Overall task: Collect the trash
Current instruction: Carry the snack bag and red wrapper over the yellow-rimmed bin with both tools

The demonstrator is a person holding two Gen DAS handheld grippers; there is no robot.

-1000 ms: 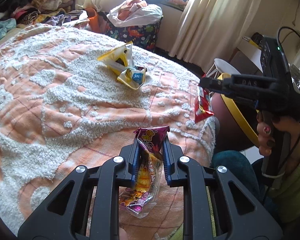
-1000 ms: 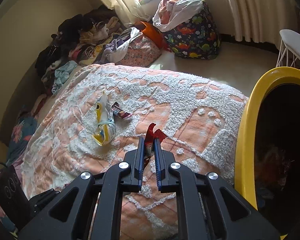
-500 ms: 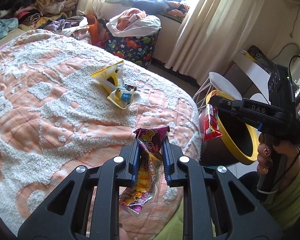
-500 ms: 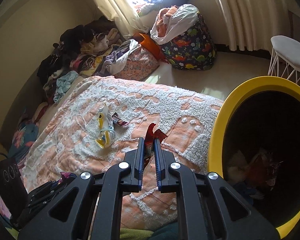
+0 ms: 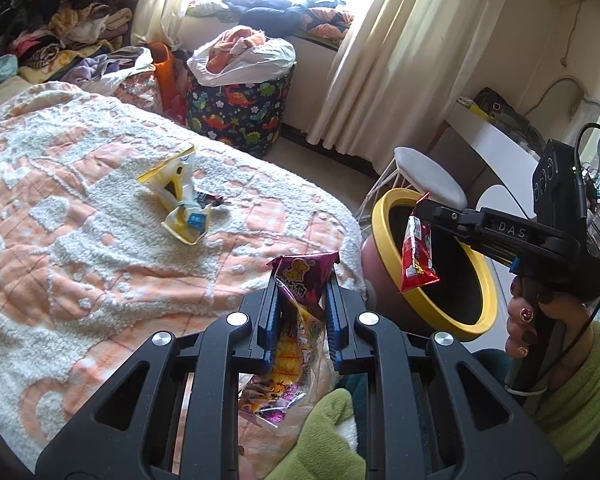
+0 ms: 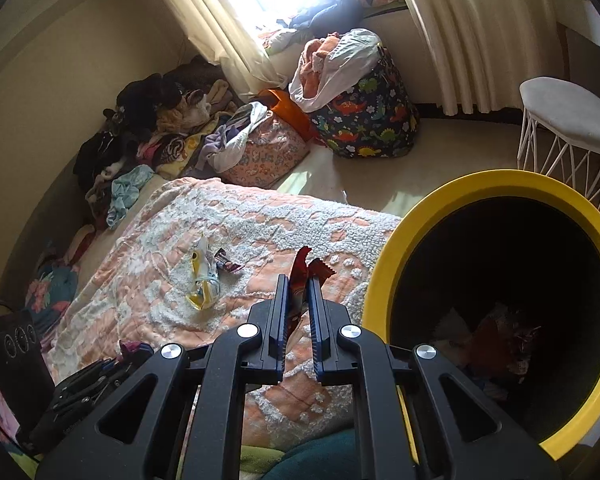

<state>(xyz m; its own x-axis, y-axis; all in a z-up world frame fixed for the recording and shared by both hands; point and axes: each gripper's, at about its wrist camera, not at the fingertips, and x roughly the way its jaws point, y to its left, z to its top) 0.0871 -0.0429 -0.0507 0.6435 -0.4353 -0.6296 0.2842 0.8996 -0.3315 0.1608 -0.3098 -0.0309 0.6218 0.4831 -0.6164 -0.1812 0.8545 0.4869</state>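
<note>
- Left wrist view: the left gripper [image 5: 300, 276] is clamped on a purple snack wrapper [image 5: 295, 320], whose top pokes up between the fingers while its lower end hangs below them.
- Same view: the right gripper [image 5: 420, 210], held in the person's right hand [image 5: 540, 320], is pinched on the top of a red wrapper [image 5: 418, 252]. The wrapper dangles over the open mouth of the yellow-rimmed bin [image 5: 384, 208], which stands just beside the bed's edge.
- On the peach-and-white bedspread [image 5: 79, 240] lies a crumpled yellow packet [image 5: 177, 196], with a small dark wrapper [image 5: 209, 200] touching its right side; both are well apart from the grippers.
- A dinosaur-print basket [image 5: 239, 108] and a white stool [image 5: 428, 176] stand on the floor beyond the bed.
- Right wrist view: the right gripper [image 6: 298, 280] is closed tightly on the red wrapper [image 6: 302, 270], its crimped end sticking up past the fingertips.
- The bin's yellow rim [image 6: 384, 280] fills the right side, just beside the fingers; trash lies dimly at its dark bottom.
- The yellow packet [image 6: 201, 280] and dark wrapper [image 6: 227, 264] rest on the bedspread [image 6: 139, 280] to the left.
</note>
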